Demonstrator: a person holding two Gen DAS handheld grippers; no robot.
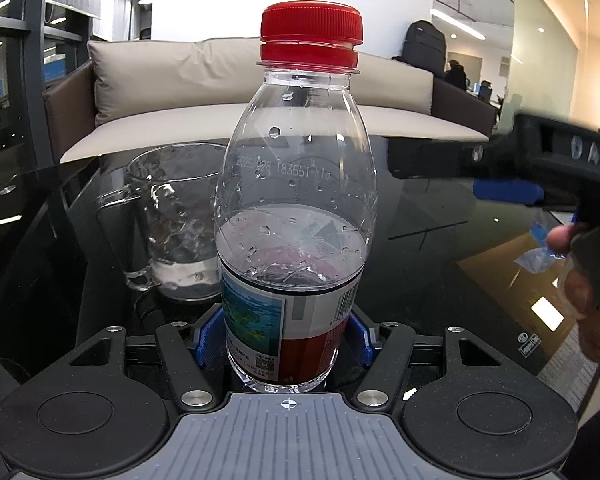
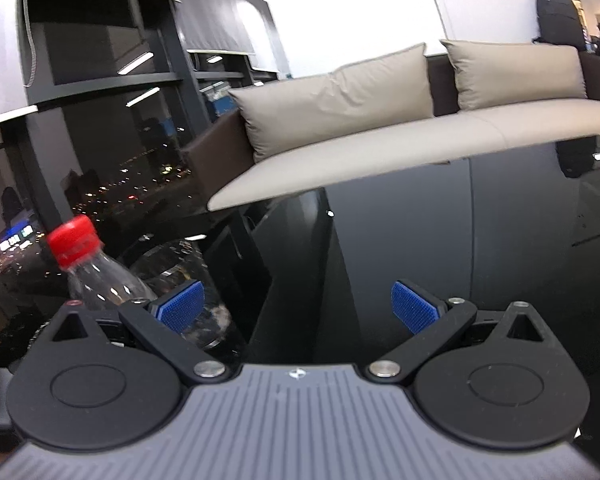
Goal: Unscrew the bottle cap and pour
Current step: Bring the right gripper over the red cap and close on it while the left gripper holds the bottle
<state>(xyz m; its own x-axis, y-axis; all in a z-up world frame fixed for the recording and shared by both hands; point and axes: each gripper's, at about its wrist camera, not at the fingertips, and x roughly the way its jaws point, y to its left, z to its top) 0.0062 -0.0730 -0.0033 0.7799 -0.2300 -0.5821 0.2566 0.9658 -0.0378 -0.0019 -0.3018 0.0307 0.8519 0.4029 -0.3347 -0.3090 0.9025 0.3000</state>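
Observation:
A clear plastic bottle with a red cap stands upright on the dark glass table, about half full of water. My left gripper is shut on the bottle's labelled lower body. A clear glass mug stands just behind and left of it. My right gripper is open and empty, above the table to the right of the bottle; it also shows in the left wrist view. In the right wrist view the bottle and its cap are at lower left, the mug beside them.
A beige sofa with cushions runs behind the table, also in the right wrist view. Dark windows stand at the left. The person's hand holds the right gripper at the right edge.

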